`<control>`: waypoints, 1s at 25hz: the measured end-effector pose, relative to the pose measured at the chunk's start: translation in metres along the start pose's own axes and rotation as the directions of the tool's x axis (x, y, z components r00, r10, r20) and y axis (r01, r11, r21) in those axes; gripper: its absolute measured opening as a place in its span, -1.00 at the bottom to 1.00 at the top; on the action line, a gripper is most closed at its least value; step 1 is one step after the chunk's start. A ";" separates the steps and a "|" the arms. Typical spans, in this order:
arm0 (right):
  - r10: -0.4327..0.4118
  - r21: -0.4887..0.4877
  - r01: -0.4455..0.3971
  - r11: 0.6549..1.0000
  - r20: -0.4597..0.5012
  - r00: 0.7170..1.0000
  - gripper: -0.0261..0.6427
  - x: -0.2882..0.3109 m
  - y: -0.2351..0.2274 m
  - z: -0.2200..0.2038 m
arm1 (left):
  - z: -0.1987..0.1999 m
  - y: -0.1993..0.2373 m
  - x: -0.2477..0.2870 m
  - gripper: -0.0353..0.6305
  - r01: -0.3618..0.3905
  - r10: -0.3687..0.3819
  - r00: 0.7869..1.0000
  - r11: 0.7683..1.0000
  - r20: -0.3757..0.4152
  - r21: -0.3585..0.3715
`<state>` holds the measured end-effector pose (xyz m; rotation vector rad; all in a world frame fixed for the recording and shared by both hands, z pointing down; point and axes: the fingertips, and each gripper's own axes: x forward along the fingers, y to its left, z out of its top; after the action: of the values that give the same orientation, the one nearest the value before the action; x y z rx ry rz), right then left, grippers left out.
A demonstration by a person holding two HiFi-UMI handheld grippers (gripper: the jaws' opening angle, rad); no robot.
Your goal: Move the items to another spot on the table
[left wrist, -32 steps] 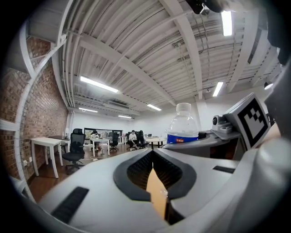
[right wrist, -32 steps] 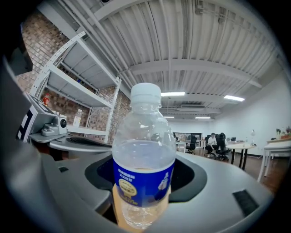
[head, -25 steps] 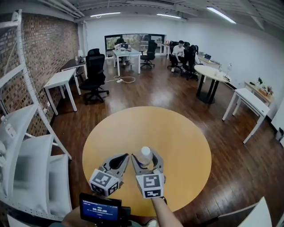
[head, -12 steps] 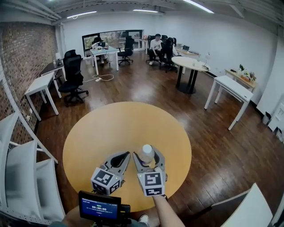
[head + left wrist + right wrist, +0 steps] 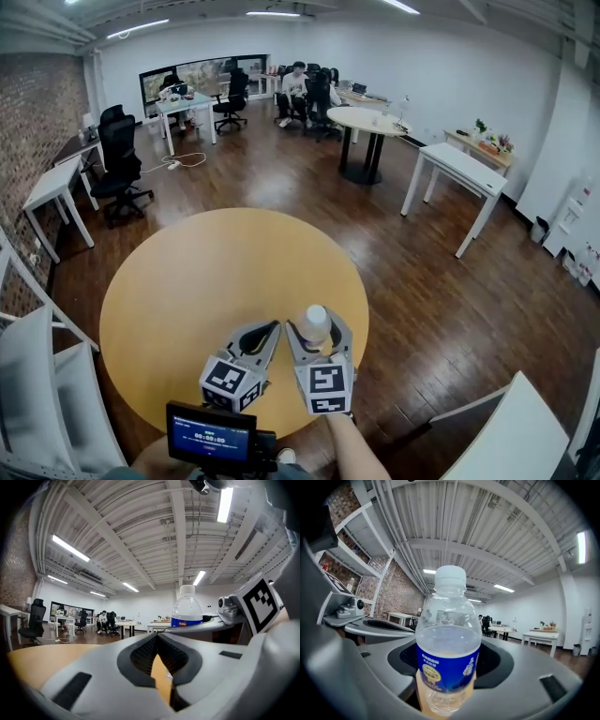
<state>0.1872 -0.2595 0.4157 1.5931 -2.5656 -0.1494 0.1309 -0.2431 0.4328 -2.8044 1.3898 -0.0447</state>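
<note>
A clear water bottle (image 5: pixel 317 322) with a white cap and a blue label stands upright near the front right of the round yellow table (image 5: pixel 206 272). My right gripper (image 5: pixel 316 330) is shut on its body, one jaw on each side. In the right gripper view the bottle (image 5: pixel 447 653) fills the middle, between the dark pads of the right gripper (image 5: pixel 450 662). My left gripper (image 5: pixel 270 328) lies just left of the bottle, shut and empty. Its own view shows the left gripper (image 5: pixel 157 638) with tips together and the bottle (image 5: pixel 186 609) beyond to the right.
The table's right edge (image 5: pixel 364 314) is a short way from the bottle. White chairs (image 5: pixel 37 394) stand at the left. A white desk (image 5: pixel 459 169) and a round table (image 5: pixel 370 120) are on the wooden floor beyond. A small screen (image 5: pixel 211 436) sits below the grippers.
Both grippers and the held bottle have moved to the right over the table, closer to its right edge. The head view has swung right with them.
</note>
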 end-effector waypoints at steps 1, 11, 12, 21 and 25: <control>-0.011 0.000 0.011 1.000 -0.004 1.000 -0.04 -0.003 -0.008 -0.003 | -0.001 -0.005 0.006 -0.89 0.005 -0.005 1.000 1.000 0.005 -0.005; -0.082 0.004 0.082 0.997 -0.037 0.996 -0.04 -0.019 -0.063 -0.030 | -0.014 -0.047 0.053 -0.89 0.071 -0.071 0.997 0.997 0.003 -0.012; -0.084 0.004 0.085 0.996 -0.041 0.996 -0.04 -0.019 -0.066 -0.033 | -0.017 -0.048 0.056 -0.89 0.072 -0.072 0.997 0.997 0.004 -0.015; -0.087 0.032 0.090 0.995 -0.101 0.991 -0.04 -0.002 -0.080 -0.092 | -0.050 -0.043 0.077 -0.89 0.075 -0.075 0.996 0.997 -0.055 -0.013; -0.087 0.047 0.093 0.995 -0.122 0.989 -0.04 0.006 -0.080 -0.117 | -0.065 -0.039 0.085 -0.89 0.073 -0.074 0.993 0.997 -0.087 -0.023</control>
<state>0.2737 -0.3025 0.5202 1.6824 -2.4284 0.0055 0.2115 -0.2868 0.5001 -2.9024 1.3095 -0.1578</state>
